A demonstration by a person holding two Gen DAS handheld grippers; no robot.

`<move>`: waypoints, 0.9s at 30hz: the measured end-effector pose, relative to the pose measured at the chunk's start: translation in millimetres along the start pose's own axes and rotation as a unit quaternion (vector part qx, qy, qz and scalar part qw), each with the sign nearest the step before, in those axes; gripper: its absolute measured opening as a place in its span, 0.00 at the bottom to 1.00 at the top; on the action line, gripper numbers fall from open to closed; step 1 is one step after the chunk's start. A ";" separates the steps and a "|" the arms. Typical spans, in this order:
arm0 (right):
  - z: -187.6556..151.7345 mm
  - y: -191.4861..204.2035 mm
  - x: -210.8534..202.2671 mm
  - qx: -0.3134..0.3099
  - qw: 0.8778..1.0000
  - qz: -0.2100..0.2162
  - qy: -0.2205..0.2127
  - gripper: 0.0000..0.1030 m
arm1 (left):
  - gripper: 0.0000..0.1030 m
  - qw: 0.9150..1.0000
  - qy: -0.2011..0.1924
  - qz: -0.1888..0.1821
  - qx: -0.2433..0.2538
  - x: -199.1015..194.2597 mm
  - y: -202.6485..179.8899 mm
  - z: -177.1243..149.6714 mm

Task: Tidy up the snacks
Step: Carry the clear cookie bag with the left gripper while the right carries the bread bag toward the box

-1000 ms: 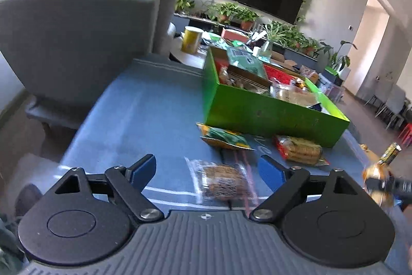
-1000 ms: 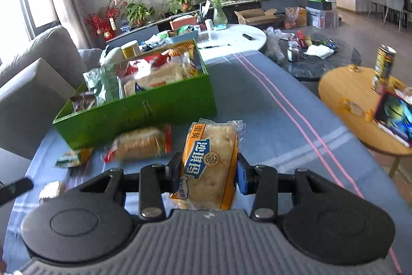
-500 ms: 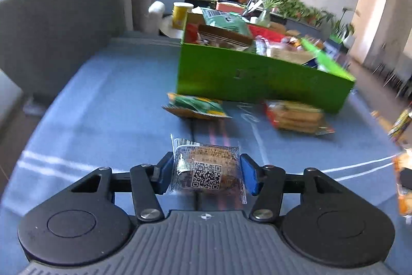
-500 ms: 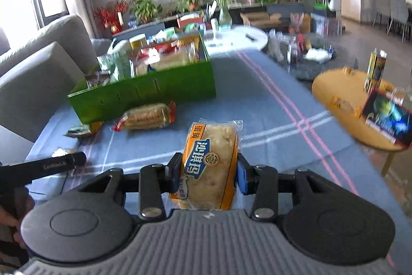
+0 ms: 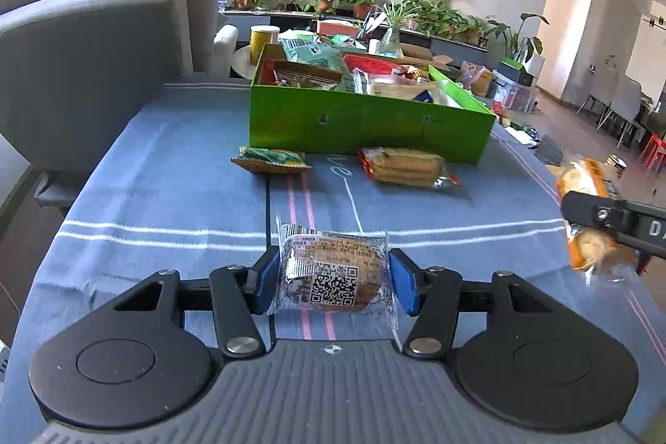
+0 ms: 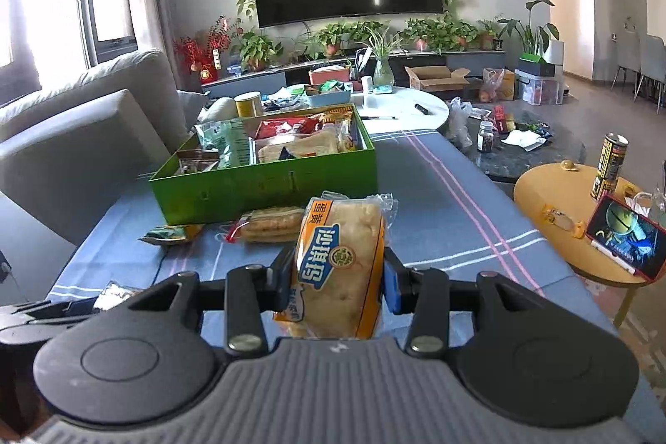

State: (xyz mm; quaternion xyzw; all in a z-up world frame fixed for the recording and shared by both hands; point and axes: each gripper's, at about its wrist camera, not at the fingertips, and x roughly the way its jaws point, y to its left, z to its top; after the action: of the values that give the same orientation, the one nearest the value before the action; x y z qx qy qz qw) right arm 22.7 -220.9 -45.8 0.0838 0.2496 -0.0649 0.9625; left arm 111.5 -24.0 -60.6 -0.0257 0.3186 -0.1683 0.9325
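Note:
My left gripper (image 5: 333, 286) is shut on a clear-wrapped round cookie pack (image 5: 333, 273) with a QR code, held above the blue tablecloth (image 5: 166, 194). My right gripper (image 6: 339, 286) is shut on an orange bread pack (image 6: 339, 269); it also shows at the right edge of the left wrist view as the bread pack (image 5: 582, 177). Ahead stands the green snack box (image 5: 366, 119), full of packets, also seen as the green box (image 6: 266, 186). In front of it lie a green-and-orange snack bag (image 5: 270, 159) and a red-edged biscuit pack (image 5: 403, 165).
A grey sofa (image 5: 91, 48) stands left of the table. A round wooden side table (image 6: 562, 194) with a can (image 6: 610, 165) and a tablet (image 6: 624, 236) stands to the right. A white round table (image 6: 399, 111), plants and a wall TV are behind the box.
My left gripper closed on the cookie pack that lay on the cloth and lifted it. Both grippers have drawn back from the green box, which now looks farther away.

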 end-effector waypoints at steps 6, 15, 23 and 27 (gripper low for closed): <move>-6.2 0.7 -4.6 0.007 1.000 0.010 0.011 0.86 | 0.51 1.000 -0.024 0.014 0.009 -18.6 -7.9 -3.5; -9.9 5.7 -2.7 0.010 0.999 0.026 0.025 0.86 | 0.51 0.999 -0.043 0.021 0.000 -37.1 -12.8 -6.7; -14.1 19.0 7.1 -0.002 0.998 0.039 0.042 0.86 | 0.51 0.999 -0.027 0.031 -0.010 -26.1 -9.6 -14.3; -14.2 20.8 12.5 -0.004 0.998 0.040 0.052 0.86 | 0.52 0.999 -0.018 0.029 -0.011 -19.5 -7.5 -14.5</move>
State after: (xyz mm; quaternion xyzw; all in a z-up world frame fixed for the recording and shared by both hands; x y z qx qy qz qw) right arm 30.4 -198.9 -61.5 0.0932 0.2959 -0.0205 0.9505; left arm 86.0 -23.8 -59.5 -0.0298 0.3039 -0.1367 0.9424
